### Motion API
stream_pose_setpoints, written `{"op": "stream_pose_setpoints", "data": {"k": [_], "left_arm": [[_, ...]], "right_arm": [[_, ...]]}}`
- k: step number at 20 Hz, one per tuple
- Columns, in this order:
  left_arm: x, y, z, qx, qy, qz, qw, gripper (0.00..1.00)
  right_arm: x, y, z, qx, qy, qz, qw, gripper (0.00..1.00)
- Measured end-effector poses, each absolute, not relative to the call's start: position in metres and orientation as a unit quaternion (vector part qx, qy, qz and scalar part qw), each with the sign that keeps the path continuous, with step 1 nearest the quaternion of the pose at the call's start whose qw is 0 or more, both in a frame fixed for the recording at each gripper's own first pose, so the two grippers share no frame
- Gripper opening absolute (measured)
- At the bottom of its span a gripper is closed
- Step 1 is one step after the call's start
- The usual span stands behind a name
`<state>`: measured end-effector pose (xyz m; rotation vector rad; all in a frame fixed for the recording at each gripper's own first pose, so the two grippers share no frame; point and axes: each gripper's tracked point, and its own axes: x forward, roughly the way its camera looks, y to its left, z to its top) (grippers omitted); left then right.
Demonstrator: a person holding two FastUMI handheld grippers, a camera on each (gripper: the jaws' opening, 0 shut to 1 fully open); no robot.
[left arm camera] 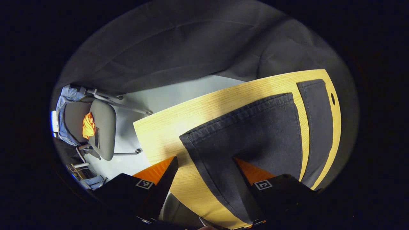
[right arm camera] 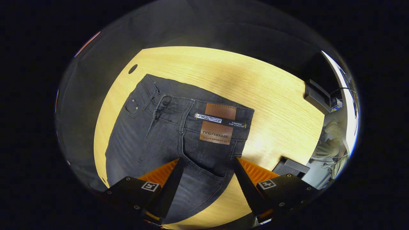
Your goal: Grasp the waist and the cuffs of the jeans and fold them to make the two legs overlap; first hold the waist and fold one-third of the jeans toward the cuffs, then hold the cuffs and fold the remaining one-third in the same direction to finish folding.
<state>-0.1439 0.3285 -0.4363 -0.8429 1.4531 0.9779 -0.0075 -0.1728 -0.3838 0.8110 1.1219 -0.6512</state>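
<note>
Dark grey jeans lie flat on the wooden table (left arm camera: 159,127). In the left gripper view the near leg's cuff (left arm camera: 243,118) points away from me, and the second leg (left arm camera: 314,127) lies apart to its right. My left gripper (left arm camera: 206,167) hovers open over the near leg's left edge, one finger above the cloth and the other above bare wood. In the right gripper view the waist (right arm camera: 179,108) with a brown leather patch (right arm camera: 219,123) lies ahead. My right gripper (right arm camera: 207,167) stands open over the seat below the patch, holding nothing.
A grey chair (left arm camera: 102,127) with an orange cloth on it stands on the pale floor left of the table. A cable hole (right arm camera: 133,68) sits by the table's far edge. Black boxes (right arm camera: 314,92) (right arm camera: 289,166) rest on the table's right side.
</note>
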Motion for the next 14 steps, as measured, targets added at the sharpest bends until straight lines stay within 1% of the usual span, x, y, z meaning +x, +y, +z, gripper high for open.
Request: {"op": "stream_pose_setpoints", "data": {"k": [4, 6, 8, 11, 14], "left_arm": [[-0.138, 0.329, -0.438, -0.378, 0.608, 0.427, 0.552, 0.94], [-0.136, 0.328, -0.439, -0.382, 0.61, 0.427, 0.547, 0.95], [-0.133, 0.328, -0.438, -0.383, 0.611, 0.426, 0.547, 0.96], [-0.132, 0.328, -0.437, -0.383, 0.609, 0.429, 0.546, 0.96], [-0.133, 0.329, -0.436, -0.382, 0.607, 0.432, 0.546, 0.96]], "right_arm": [[-0.01, -0.175, -0.387, 0.359, 0.515, -0.31, 0.714, 0.94], [-0.011, -0.176, -0.384, 0.365, 0.514, -0.312, 0.71, 0.91], [-0.023, -0.176, -0.386, 0.369, 0.527, -0.318, 0.696, 0.9], [-0.028, -0.182, -0.392, 0.372, 0.53, -0.325, 0.689, 0.92], [-0.025, -0.185, -0.395, 0.343, 0.551, -0.337, 0.682, 0.87]]}}
